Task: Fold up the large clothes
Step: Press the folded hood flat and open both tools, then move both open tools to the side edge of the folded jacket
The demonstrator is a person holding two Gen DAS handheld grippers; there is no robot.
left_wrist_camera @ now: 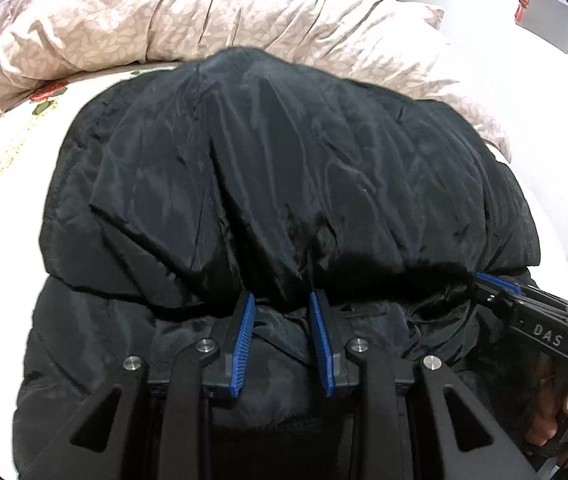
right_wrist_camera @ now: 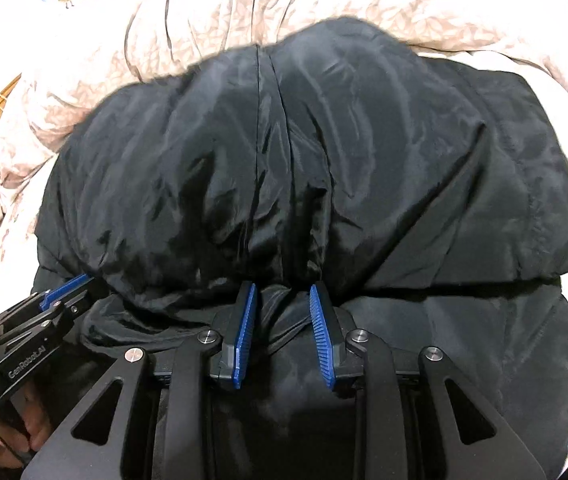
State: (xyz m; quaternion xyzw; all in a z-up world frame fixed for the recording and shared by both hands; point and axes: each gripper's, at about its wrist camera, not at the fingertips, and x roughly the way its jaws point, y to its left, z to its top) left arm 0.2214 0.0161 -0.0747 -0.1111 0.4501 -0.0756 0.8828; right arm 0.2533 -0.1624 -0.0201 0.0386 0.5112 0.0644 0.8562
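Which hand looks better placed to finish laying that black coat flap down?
Neither clearly; both together. The left gripper and the right gripper each pinch the folded edge of the black puffer jacket, side by side over its lower layer.

Jacket (left_wrist_camera: 284, 168) is black padded cloth with a slight crinkled sheen; duvet (left_wrist_camera: 164, 12) is matt leaf-print cotton; gripper pads (left_wrist_camera: 244, 344) are ribbed blue rubber on matt black plastic, with shiny metal bolts
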